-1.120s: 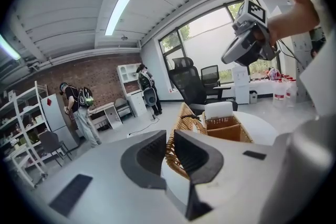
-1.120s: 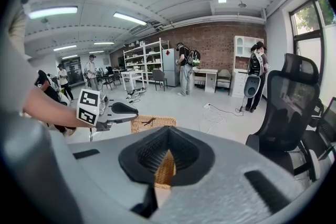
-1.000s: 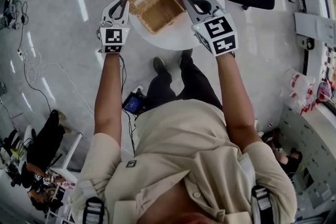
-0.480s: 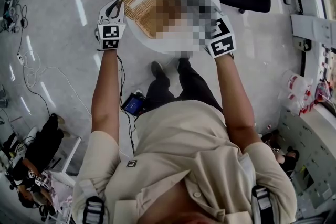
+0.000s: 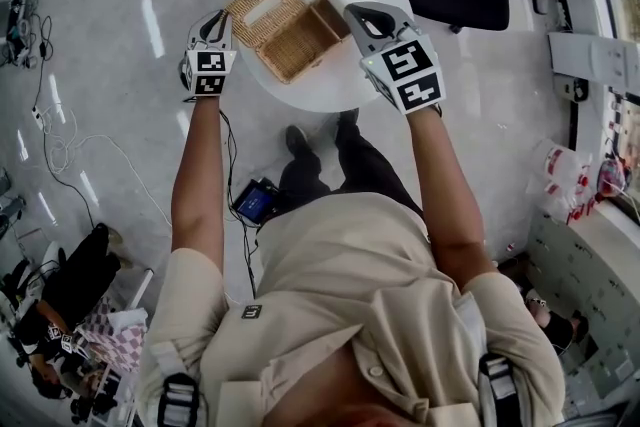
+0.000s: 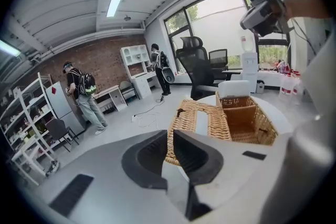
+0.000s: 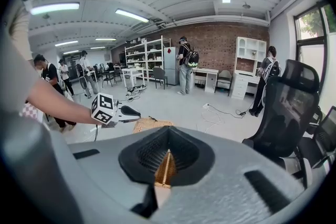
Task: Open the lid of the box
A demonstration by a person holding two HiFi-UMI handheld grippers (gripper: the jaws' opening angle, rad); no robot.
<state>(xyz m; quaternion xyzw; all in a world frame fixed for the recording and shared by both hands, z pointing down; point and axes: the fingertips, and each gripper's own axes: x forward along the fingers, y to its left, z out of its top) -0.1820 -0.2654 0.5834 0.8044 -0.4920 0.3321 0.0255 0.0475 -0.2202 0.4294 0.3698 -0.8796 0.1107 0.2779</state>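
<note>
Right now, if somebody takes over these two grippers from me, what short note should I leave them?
Left claw: jaws have just been closing, now a slit apart, nothing between them, near the lid's outer edge.
Right claw: clamped on the wicker box's wall.
It stands on the round table, lid lying open beside it.
Done: lid is open. Left: probably only letting go.

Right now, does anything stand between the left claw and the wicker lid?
Nothing visible does. The left claw sits just beside the outer edge of the opened lid, with only a small bare gap between them.
</note>
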